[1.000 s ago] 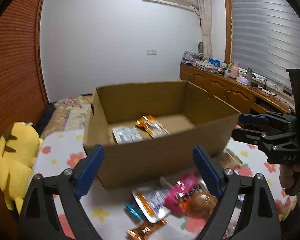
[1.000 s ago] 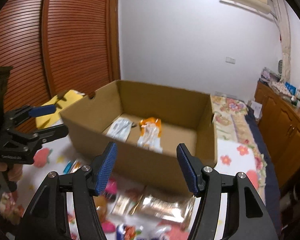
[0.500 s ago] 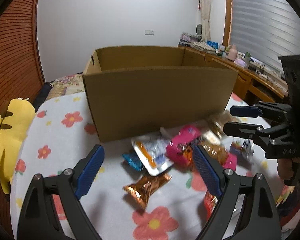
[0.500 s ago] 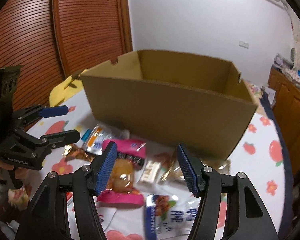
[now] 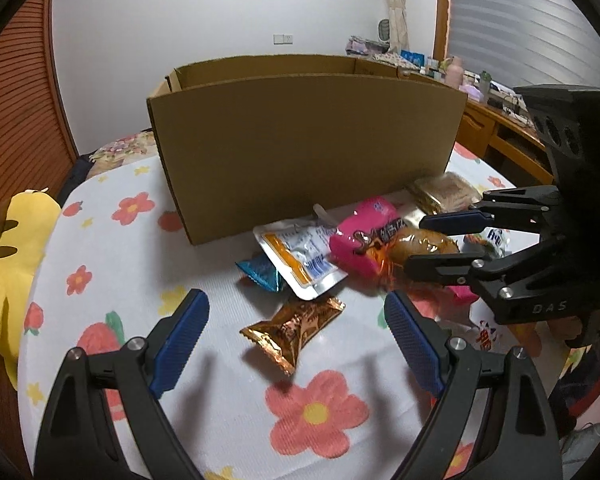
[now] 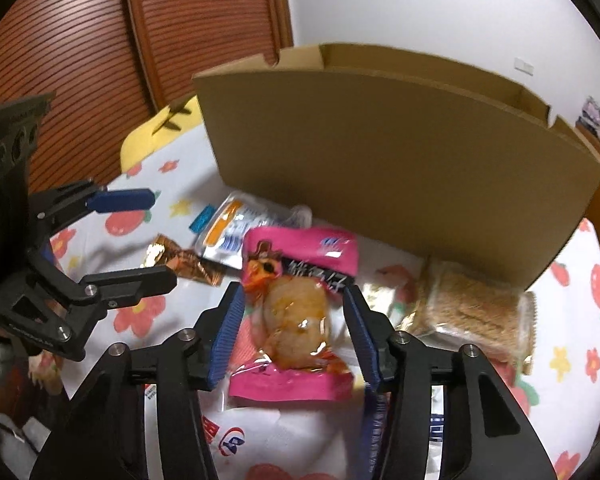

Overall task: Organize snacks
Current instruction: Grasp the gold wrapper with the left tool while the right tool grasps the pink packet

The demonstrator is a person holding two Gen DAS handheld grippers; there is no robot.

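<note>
An open cardboard box stands on the flowered cloth, with a heap of snack packets in front of it. My left gripper is open, its pads either side of a copper foil packet. My right gripper is open, its pads straddling a clear packet with a brown bun lying on a pink packet. I cannot tell whether the pads touch it.
A white and orange pouch, a small blue packet, a clear pack of brown crackers and a white bag lie around. A yellow plush toy lies at the left edge. A wooden counter stands at the right.
Both grippers have dropped from above the box to the snack heap. My right gripper has moved around the bun packet; my left has come down near the copper packet.
</note>
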